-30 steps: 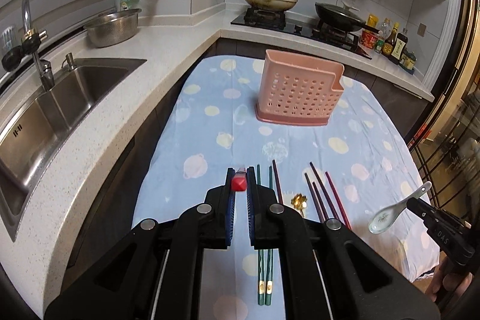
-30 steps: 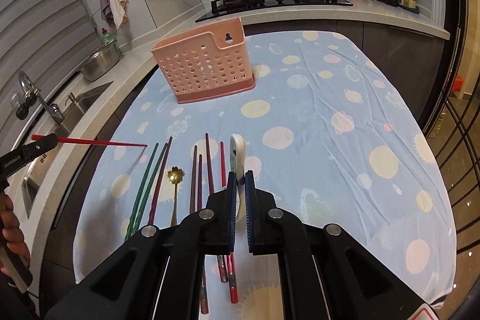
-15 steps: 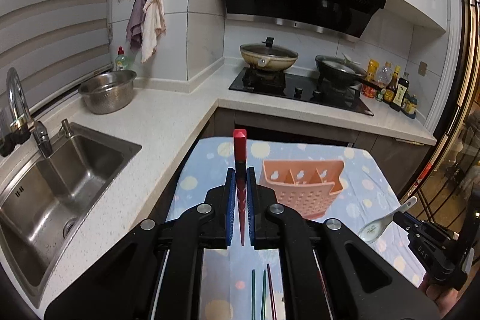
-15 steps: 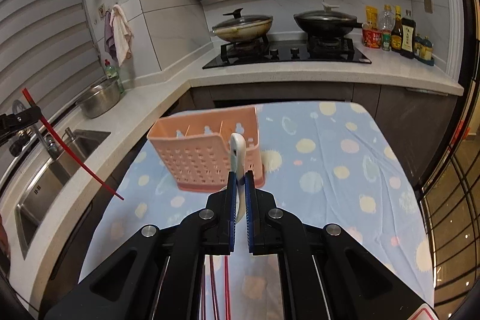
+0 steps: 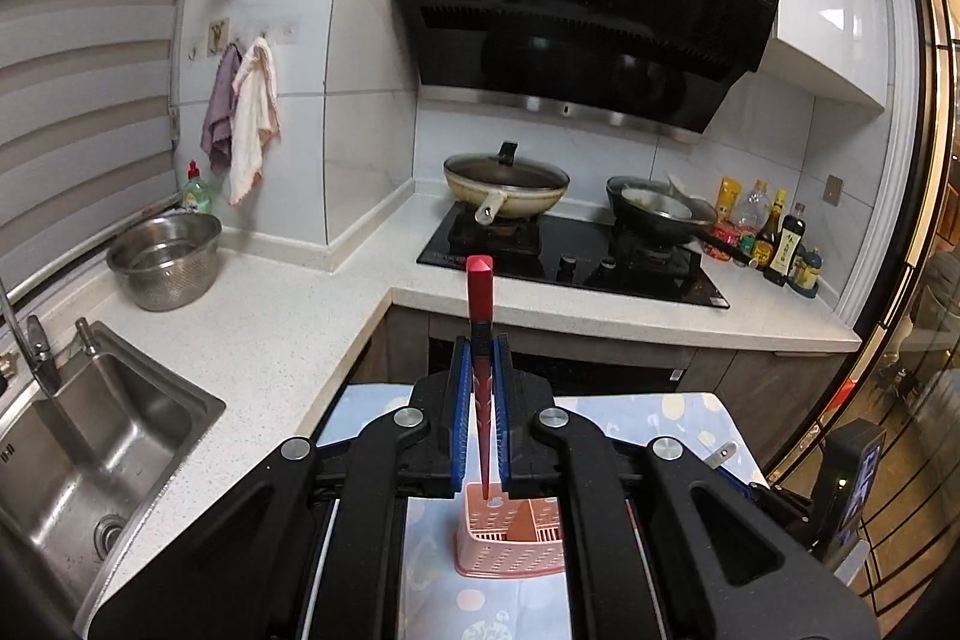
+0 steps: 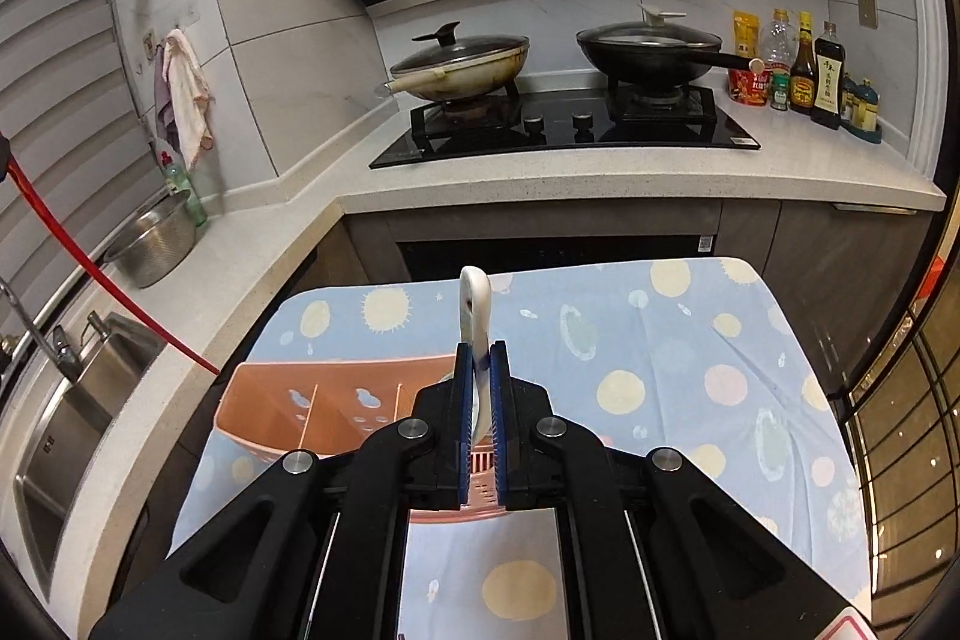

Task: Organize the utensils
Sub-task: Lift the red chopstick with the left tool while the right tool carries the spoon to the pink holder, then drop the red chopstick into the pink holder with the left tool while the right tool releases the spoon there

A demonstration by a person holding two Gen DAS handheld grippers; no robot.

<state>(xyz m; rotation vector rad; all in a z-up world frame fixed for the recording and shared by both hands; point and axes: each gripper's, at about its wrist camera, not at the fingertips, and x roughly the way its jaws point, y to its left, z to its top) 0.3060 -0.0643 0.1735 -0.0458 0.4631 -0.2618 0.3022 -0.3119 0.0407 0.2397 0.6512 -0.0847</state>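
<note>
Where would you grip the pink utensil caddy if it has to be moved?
Judging by its shape, take the pink utensil caddy by its rim, from above: it stands upright with an open top and thin perforated walls that jaws can straddle. Both the left gripper and the right gripper are occupied.

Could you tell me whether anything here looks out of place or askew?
Nothing stands out. The pink utensil caddy stands upright on the dotted tablecloth; the left gripper holds a red chopstick above it, and the right gripper holds a white spoon.
</note>
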